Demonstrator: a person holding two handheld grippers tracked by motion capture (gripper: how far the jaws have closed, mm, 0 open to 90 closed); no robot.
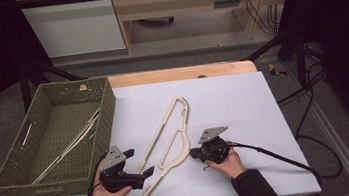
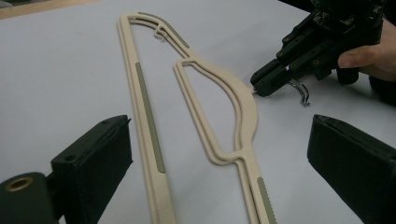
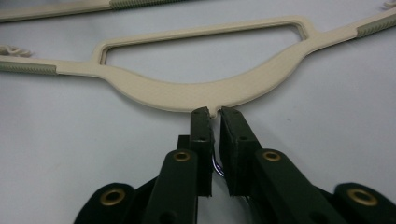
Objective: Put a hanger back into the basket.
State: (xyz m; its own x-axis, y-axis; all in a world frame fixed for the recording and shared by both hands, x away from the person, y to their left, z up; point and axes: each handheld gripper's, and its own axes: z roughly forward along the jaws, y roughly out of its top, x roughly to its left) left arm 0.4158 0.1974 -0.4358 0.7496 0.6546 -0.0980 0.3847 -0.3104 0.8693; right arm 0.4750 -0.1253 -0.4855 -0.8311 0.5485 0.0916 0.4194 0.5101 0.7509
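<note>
High view: the cream hanger [image 1: 167,139] lies on the table [image 1: 243,99], basket [image 1: 56,137] at nine o'clock. Left gripper view: left hand-held gripper [image 2: 219,163] gapes, released. Right gripper view: right hand-held gripper [image 3: 215,114] pinches the hanger's stub, perhaps thinly; lifting may slip it.

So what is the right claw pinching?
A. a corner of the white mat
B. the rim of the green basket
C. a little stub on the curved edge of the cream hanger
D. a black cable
C: in the right gripper view the right claw has its jaws nearly together around a small stub on the curved middle of the cream hanger, which lies flat on the white mat.
</note>
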